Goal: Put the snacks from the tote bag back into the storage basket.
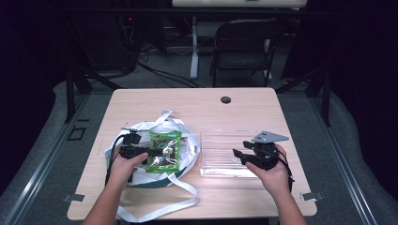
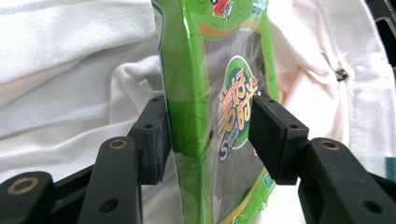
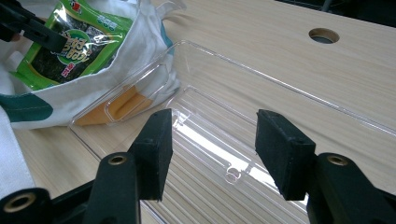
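Observation:
A green seaweed snack packet (image 1: 164,151) with a dark window lies at the mouth of a white tote bag (image 1: 141,127) on the left of the table. My left gripper (image 1: 143,151) comes in from the left and is shut on the packet (image 2: 210,93), one pad on each face. The bag's cloth (image 2: 70,70) lies behind it. My right gripper (image 1: 240,155) hangs open over a clear plastic tray (image 1: 220,133) right of the bag. Nothing is between its pads (image 3: 154,144), and the tray (image 3: 280,79) below holds nothing. The packet (image 3: 70,51) and bag (image 3: 93,93) also appear at upper left in that view.
The bag's long white straps (image 1: 159,208) trail toward the table's front edge. A round cable hole (image 1: 225,100) sits in the wooden tabletop (image 1: 187,103) at the back. A dark folding chair (image 1: 244,42) stands beyond the table.

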Tool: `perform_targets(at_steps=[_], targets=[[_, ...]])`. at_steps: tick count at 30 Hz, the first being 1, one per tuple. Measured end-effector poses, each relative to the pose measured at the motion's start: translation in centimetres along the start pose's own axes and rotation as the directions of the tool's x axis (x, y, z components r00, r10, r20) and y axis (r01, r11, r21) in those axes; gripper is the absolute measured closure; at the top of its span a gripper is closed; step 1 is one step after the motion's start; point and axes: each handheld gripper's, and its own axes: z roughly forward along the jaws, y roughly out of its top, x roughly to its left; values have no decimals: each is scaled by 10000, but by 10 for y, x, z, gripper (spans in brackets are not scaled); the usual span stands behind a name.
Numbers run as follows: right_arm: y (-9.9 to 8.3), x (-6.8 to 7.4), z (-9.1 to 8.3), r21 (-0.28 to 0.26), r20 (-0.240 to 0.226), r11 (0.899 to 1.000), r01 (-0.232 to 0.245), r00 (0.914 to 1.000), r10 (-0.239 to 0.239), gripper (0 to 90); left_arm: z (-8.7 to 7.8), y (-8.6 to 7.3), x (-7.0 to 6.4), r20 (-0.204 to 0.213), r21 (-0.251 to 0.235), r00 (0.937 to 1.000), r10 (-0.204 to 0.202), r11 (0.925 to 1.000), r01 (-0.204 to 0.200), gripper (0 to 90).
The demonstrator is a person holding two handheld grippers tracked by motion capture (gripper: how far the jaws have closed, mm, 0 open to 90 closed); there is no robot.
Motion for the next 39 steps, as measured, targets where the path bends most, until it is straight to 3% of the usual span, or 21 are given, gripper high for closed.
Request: perform_targets(at_steps=[10,26,33,39], targets=[[0,0,0,27,14,10000,-13,10000,13,461,-7,3,-6,617,-149,9980,140,9998,-131,556],[0,0,1,64,-3,10000,9,10000,-9,461,2,4,-14,855,-96,9958,336,9994,-329,587],[-1,0,1,83,26,10000,10,10000,-10,461,5,4,-15,954,23,9950,309,9995,-312,648],[-1,0,2,88,25,10000,-43,10000,43,461,2,4,-13,1285,268,9914,230,9993,-266,710]])
